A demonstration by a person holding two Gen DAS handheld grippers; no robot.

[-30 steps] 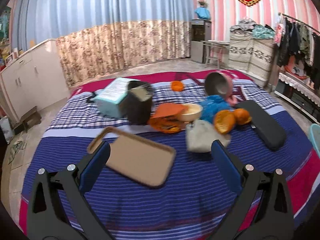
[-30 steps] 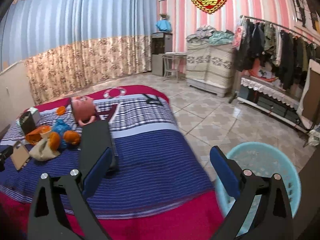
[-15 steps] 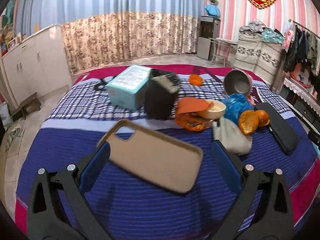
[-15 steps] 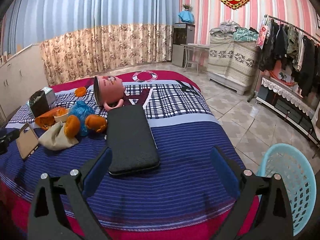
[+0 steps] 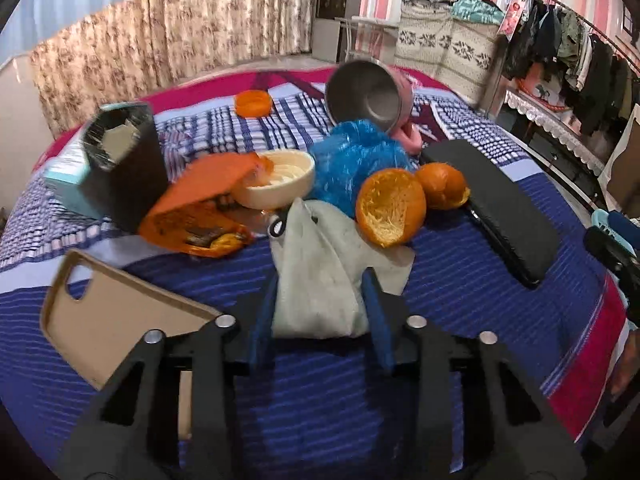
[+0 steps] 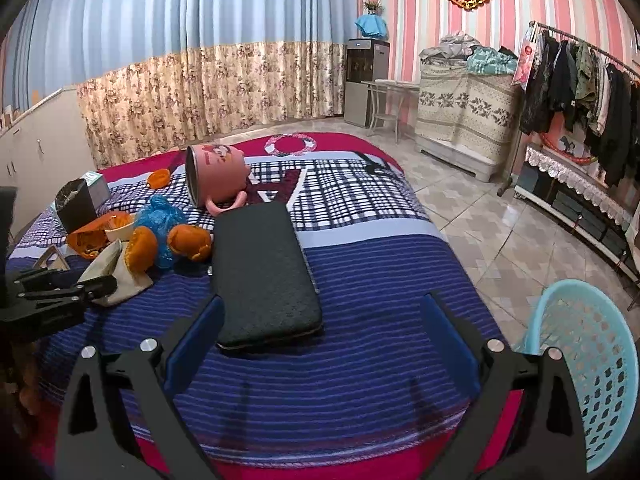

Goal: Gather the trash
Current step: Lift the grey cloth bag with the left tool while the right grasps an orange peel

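Note:
A crumpled grey-white rag [image 5: 320,276] lies on the striped bed, and my left gripper [image 5: 318,312] has its blue fingers closed against both sides of the rag's near end. Behind it lie two orange peel halves [image 5: 390,208], a blue plastic bag [image 5: 356,160], an orange wrapper [image 5: 200,208] and a cream bowl [image 5: 280,178]. The right wrist view shows the same pile [image 6: 148,236] at far left and the left gripper [image 6: 96,286] on the rag [image 6: 110,270]. My right gripper [image 6: 320,340] is open and empty above the bed's near edge. A light-blue basket [image 6: 592,368] stands on the floor at right.
A tan phone case [image 5: 116,312] lies left of the rag. A black padded case [image 6: 264,272] lies mid-bed. A pink mug [image 6: 216,172] lies on its side behind the pile. A black box [image 5: 124,160] and a teal box stand at left. An orange lid [image 5: 252,102] lies far back.
My left gripper moved forward and right past the phone case to the rag and closed on it. The right gripper's view shifted slightly closer over the bed; it stayed open.

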